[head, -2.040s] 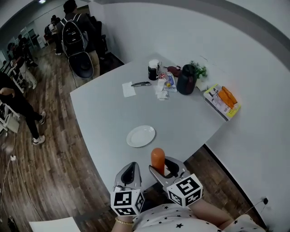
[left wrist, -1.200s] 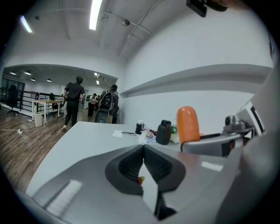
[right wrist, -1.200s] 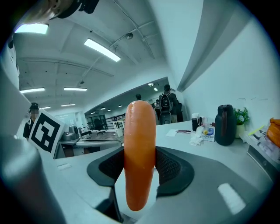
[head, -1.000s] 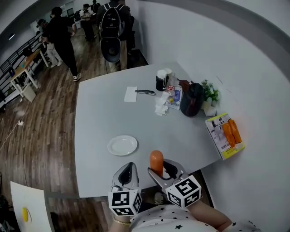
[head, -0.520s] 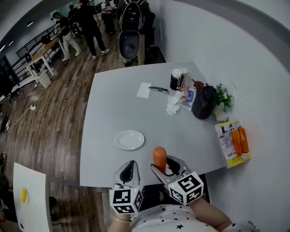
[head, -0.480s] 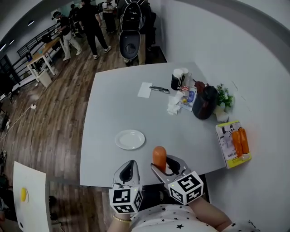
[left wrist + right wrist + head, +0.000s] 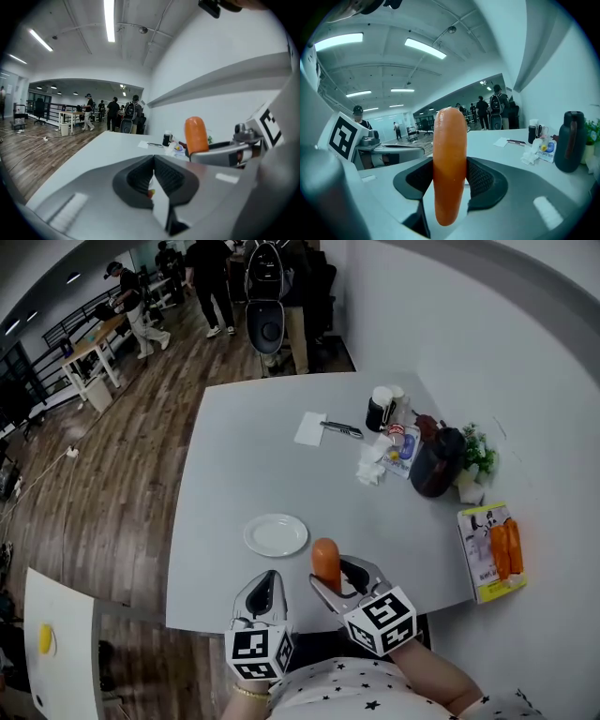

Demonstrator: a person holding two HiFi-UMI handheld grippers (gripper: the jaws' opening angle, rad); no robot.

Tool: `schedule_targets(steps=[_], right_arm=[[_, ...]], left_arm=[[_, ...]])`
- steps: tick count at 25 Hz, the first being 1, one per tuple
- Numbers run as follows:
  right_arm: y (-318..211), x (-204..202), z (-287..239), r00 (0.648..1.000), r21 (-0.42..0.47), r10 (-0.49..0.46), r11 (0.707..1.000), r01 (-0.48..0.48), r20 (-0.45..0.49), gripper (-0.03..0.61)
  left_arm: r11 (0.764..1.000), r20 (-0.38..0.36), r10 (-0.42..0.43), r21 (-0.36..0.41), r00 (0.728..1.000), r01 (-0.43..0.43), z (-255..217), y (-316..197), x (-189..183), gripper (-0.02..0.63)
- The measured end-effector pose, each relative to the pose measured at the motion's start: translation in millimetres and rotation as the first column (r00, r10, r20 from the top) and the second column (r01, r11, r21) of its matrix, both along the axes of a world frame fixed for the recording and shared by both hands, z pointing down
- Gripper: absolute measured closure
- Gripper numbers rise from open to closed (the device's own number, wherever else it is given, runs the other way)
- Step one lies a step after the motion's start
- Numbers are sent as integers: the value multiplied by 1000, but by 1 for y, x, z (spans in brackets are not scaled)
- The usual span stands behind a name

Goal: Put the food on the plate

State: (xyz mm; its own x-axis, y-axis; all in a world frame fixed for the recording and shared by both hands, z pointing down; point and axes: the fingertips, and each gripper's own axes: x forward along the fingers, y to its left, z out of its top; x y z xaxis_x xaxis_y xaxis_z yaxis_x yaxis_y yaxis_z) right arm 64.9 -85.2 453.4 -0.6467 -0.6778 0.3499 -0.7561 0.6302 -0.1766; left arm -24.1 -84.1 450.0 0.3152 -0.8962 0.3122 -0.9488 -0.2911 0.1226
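Note:
An orange sausage stands upright between the jaws of my right gripper, which is shut on it above the table's near edge. In the right gripper view the sausage fills the middle, clamped by both pads. A small white plate lies empty on the grey table, just left of and beyond the sausage. My left gripper hangs beside the right one, jaws shut with nothing in them. From the left gripper view the sausage shows at the right.
At the table's far right stand a dark jug, a cup, crumpled tissues, a small plant and a box with carrots pictured. A paper note and a pen lie farther back. People stand beyond the table.
The head view has swung, so the table and plate sit differently in frame. The right gripper still holds the sausage upright; both grippers keep their places near the table's front edge.

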Motion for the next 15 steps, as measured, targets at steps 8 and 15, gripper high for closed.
schedule_targets(steps=[8,15], right_arm=[[-44,-28,10,979,8,-143,989,146,-143,365],[-86,-58,43,901,-78,-301,954,291,-313,365]], left_arm=[[999,-3,-21,-30,1000,21,12,-29,-17,606],[997,-7,-60,-52,998,60,18,-41,-34,606]])
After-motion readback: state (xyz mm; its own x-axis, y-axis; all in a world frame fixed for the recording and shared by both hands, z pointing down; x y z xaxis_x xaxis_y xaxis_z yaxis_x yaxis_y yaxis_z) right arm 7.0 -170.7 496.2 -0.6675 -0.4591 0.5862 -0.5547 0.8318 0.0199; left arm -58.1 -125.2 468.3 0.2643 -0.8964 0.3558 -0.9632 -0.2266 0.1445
